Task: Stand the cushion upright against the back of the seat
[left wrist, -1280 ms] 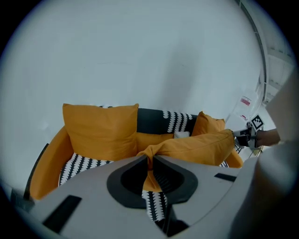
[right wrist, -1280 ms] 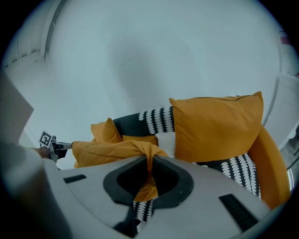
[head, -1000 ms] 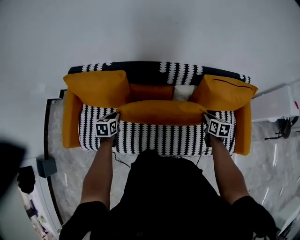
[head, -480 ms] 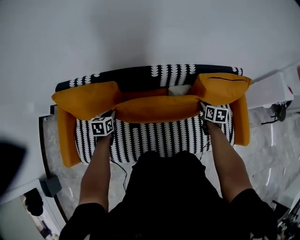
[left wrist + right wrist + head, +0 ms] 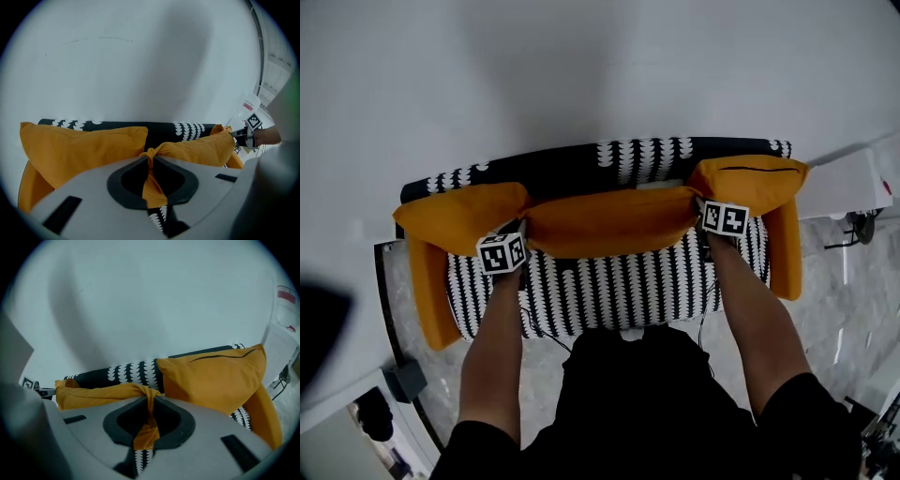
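Item: black-and-white patterned sofa (image 5: 609, 281), small, with orange fabric arms, standing against a plain white wall (image 5: 581, 66).

Item: long orange fabric cushion (image 5: 609, 220), lying lengthwise across the rear of the sofa seat, just in front of the sofa's backrest (image 5: 609, 159). I cannot quite tell whether it touches the backrest.

Item: my left gripper (image 5: 149, 159), jaws nipped tight on the bunched left corner of the long cushion, at the sofa's left side.

Item: my right gripper (image 5: 151, 401), jaws likewise clamped on the gathered right corner, at the sofa's right side.

Item: square orange cushion, left (image 5: 455, 216), propped in the sofa's left corner, beside the long cushion's end.

Item: square orange cushion, right (image 5: 750, 183), with a dark zip line, propped in the sofa's right corner.
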`<move>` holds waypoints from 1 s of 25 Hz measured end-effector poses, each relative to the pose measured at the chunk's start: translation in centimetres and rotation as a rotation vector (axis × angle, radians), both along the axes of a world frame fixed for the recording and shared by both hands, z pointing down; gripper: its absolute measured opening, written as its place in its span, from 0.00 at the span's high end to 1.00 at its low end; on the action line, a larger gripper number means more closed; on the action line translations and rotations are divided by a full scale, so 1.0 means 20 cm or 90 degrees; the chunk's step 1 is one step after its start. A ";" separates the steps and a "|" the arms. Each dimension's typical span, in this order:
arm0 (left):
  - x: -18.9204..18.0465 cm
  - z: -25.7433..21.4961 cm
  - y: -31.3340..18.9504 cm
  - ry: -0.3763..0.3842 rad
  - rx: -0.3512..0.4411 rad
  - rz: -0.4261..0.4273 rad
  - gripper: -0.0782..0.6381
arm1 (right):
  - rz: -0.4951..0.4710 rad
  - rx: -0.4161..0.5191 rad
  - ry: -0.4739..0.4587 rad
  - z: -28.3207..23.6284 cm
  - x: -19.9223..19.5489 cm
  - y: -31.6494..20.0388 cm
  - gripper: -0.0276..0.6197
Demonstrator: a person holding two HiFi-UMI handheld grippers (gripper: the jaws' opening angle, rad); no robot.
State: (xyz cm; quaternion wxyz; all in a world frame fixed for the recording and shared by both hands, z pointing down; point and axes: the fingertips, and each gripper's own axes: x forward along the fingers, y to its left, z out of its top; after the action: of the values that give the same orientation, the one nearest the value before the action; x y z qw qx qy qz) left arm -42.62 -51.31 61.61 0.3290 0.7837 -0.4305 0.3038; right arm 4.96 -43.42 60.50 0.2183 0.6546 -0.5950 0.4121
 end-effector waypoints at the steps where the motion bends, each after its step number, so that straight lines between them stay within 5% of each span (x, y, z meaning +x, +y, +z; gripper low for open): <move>1: 0.00 0.01 -0.03 -0.002 -0.001 0.003 0.82 | 0.004 -0.001 0.000 0.01 0.00 -0.02 0.87; 13: 0.06 0.07 -0.12 0.003 -0.005 0.015 0.82 | -0.013 -0.044 0.007 0.17 0.06 -0.16 0.87; 18: 0.07 0.08 -0.14 0.002 -0.015 0.019 0.82 | -0.087 -0.084 0.060 0.19 0.06 -0.20 0.87; 25: 0.04 0.04 -0.08 -0.014 0.000 0.062 0.80 | -0.099 -0.113 0.082 0.12 0.09 -0.10 0.81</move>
State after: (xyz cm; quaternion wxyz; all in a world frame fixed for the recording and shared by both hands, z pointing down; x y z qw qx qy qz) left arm -41.74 -52.95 62.43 0.3087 0.8003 -0.3954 0.3284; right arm 6.69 -45.39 62.93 0.3445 0.6096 -0.5898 0.4022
